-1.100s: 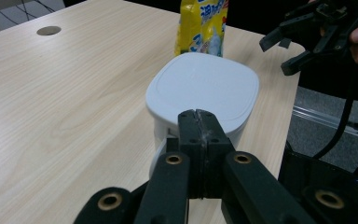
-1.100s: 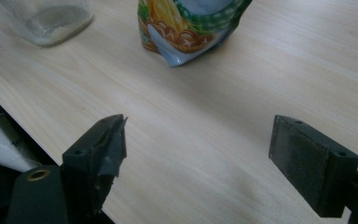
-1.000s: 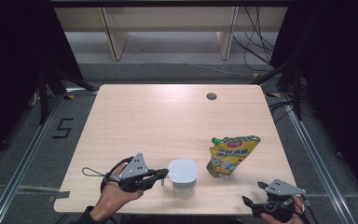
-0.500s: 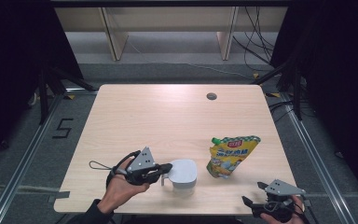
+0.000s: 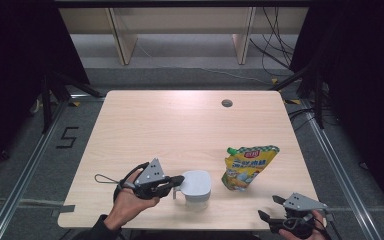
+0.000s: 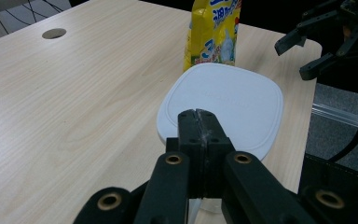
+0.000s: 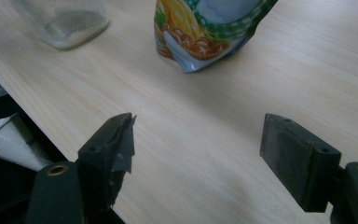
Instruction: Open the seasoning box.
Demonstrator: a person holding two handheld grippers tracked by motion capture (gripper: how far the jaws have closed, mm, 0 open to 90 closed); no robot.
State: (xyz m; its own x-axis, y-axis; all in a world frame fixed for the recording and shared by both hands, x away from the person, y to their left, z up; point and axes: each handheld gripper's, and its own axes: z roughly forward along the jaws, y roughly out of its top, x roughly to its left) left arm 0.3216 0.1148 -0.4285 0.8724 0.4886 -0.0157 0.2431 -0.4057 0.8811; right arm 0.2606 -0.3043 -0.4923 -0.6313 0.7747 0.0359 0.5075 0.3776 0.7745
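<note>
A clear container with a white square lid [image 5: 196,184] stands near the table's front edge. My left gripper [image 5: 180,179] is shut, its tips resting at the lid's left rim. In the left gripper view the closed left gripper [image 6: 198,119] lies over the lid's [image 6: 228,100] near edge, and nothing shows between the jaws. A yellow pouch [image 5: 247,165] stands to the right of the container. At the front right corner my right gripper [image 5: 269,206] is open; its jaws have just been closing a little, with only bare table between them. From the right gripper [image 7: 198,140], the pouch [image 7: 205,28] and the container [image 7: 60,18] are farther off.
The light wooden table [image 5: 180,125] has a round cable hole [image 5: 226,103] at the far right. Dark floor and metal rails surround it, and a shelf unit stands beyond the far edge. The other hand's gripper [image 6: 326,42] appears at the left gripper view's upper right.
My left gripper has shifted a little away from the front edge and toward the container, so its tips now sit at the lid's rim. The right gripper's jaws have narrowed slightly.
</note>
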